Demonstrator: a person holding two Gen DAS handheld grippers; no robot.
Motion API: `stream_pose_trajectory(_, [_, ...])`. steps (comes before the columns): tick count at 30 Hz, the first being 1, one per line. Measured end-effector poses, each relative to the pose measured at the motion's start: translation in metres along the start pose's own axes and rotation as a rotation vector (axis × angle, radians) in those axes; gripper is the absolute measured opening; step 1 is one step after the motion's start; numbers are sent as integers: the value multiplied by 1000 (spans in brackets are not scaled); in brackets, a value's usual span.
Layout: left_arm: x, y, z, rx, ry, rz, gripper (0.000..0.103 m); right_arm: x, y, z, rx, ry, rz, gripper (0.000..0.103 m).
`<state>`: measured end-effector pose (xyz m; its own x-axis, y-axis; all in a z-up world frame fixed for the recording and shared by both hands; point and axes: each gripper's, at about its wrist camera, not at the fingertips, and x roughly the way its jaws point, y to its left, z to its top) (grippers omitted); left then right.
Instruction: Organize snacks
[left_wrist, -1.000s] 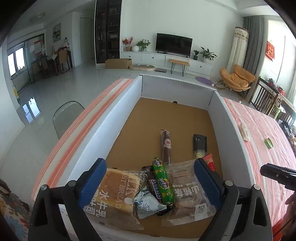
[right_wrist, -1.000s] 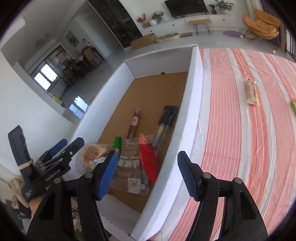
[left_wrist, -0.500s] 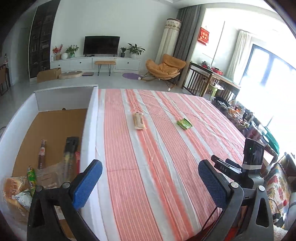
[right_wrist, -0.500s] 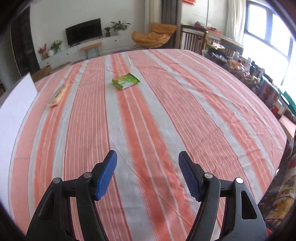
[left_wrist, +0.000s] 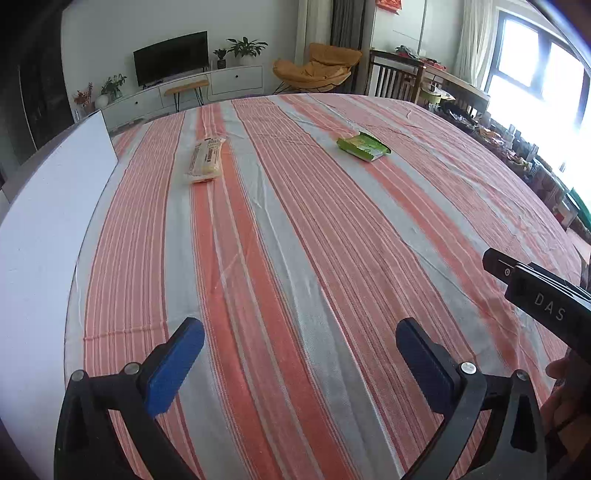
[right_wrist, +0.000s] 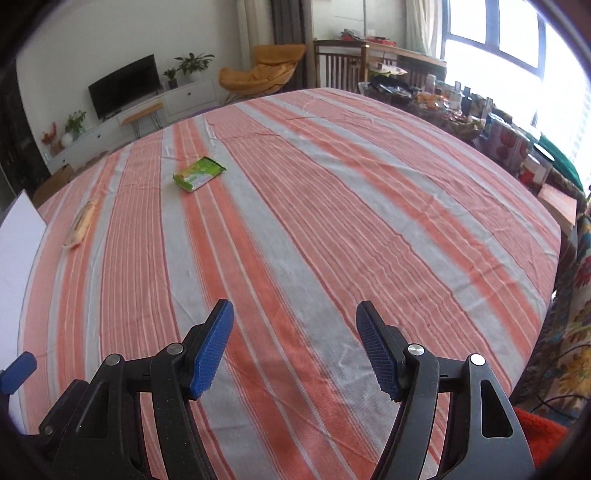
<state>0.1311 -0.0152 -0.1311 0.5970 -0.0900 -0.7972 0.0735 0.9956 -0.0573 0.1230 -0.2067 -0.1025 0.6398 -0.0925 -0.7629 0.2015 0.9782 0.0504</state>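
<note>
We see left claw (left_wrist: 300, 345) spread wide, nothing between pads, above striped counter (left_wrist: 295, 240). Right claw (right_wrist: 294, 334) also spread, empty. Beige snack packet (left_wrist: 206, 160) and green snack packet (left_wrist: 363, 146) lie far ahead, apart. White box wall (left_wrist: 40, 221) at left.

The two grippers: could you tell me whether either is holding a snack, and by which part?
Nothing is held. The left gripper and right gripper have open, empty jaws.

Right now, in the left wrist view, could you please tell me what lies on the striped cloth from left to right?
White box wall → pale wrapped snack → green snack packet → the right gripper's black body at the right edge. The left gripper hangs over bare cloth, jaws open and empty.
</note>
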Motion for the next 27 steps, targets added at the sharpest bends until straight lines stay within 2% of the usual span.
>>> stream_pose_trajectory(6, [13,18,-1,-63,-3,15,103,7,-2,0,14,25,-8,72])
stream_pose_trajectory(8, [13,17,-1,-54,-2,19,103,10,-1,-1,14,35,-13,72])
stream_pose_trajectory(11, [17,9,-2,-5,22,67,103,16,0,-2,7,58,-19,72])
stream_pose_trajectory(15, [17,10,-2,-1,20,63,103,20,2,-4,-10,80,-29,72])
stream_pose_trajectory(22, [17,10,-2,-1,21,63,103,21,8,-5,-40,90,-28,82])
stream_pose_trajectory(27, [17,10,-2,-1,21,63,103,21,9,-5,-43,91,-25,84])
